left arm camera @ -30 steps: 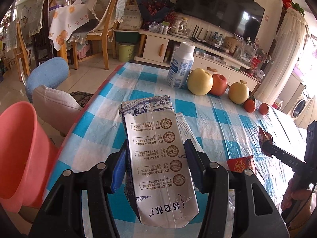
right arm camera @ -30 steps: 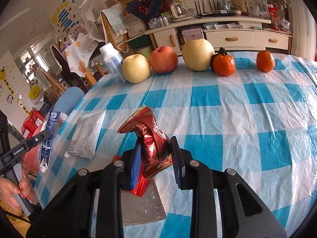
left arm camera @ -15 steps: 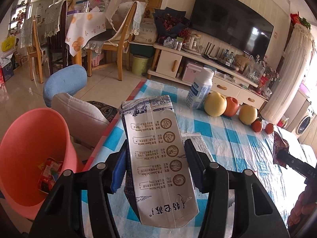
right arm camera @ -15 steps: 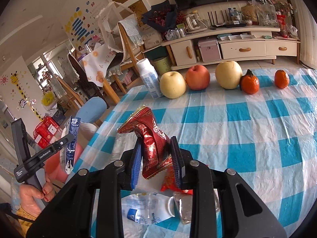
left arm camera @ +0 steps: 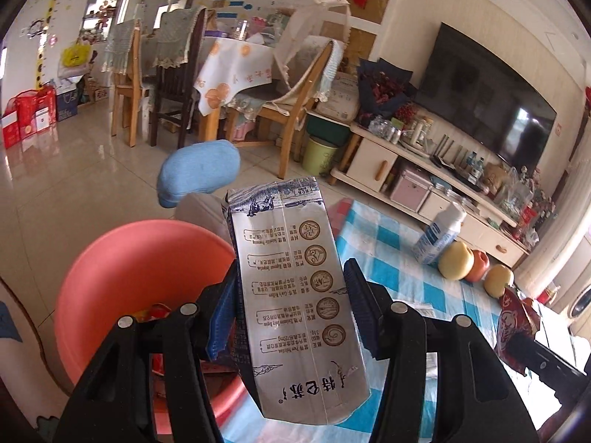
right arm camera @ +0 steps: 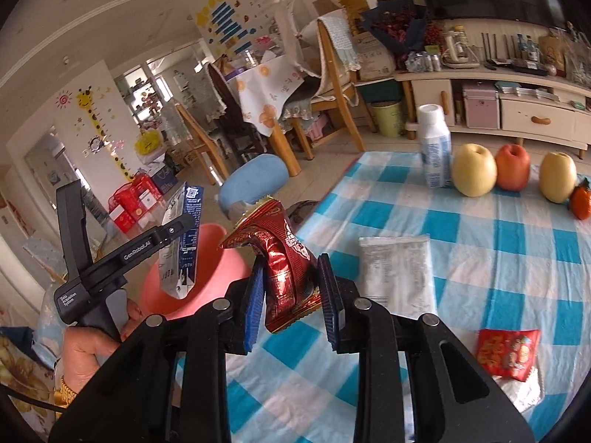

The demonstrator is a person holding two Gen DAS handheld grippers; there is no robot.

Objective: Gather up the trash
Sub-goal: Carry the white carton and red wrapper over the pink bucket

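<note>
The left gripper (left arm camera: pixel 290 308) had its two blue-padded fingers (left arm camera: pixel 221 323) closed on a flattened silver milk carton (left arm camera: pixel 295 295), pinching it at both side edges. The carton stood lengthwise between them, its print upside down to the camera: large Chinese characters at the near end, then a column of round brown emblems with small lines of text too fine to read. Just left of and below those fingers gaped the pink bin (left arm camera: pixel 140 277), with some red wrappers lying inside it. From the right wrist camera the carton (right arm camera: pixel 181 247) hung over the bin's mouth (right arm camera: pixel 207 277), and the left gripper's black body (right arm camera: pixel 122 258) read "GenRobot.AI" on its arm and "Data Acquisition System" near the handle.

The right gripper (right arm camera: pixel 291 295) was clamped with blue pads (right arm camera: pixel 255 302) narrowly apart on a crumpled dark red foil wrapper (right arm camera: pixel 284 262), which stuck up above the fingertips; its white lettering was creased and unreadable. Beyond the right finger lay a white plastic packet (right arm camera: pixel 399 273) flat on the blue-and-white checked tablecloth (right arm camera: pixel 498 251), its print too small to read. Further right, near the gripper's body, lay a small red snack bag (right arm camera: pixel 508 350). Far ahead on the cloth stood a white bottle with a blue label (right arm camera: pixel 436 147), touching a row of fruit (right arm camera: pixel 511 173)
</note>
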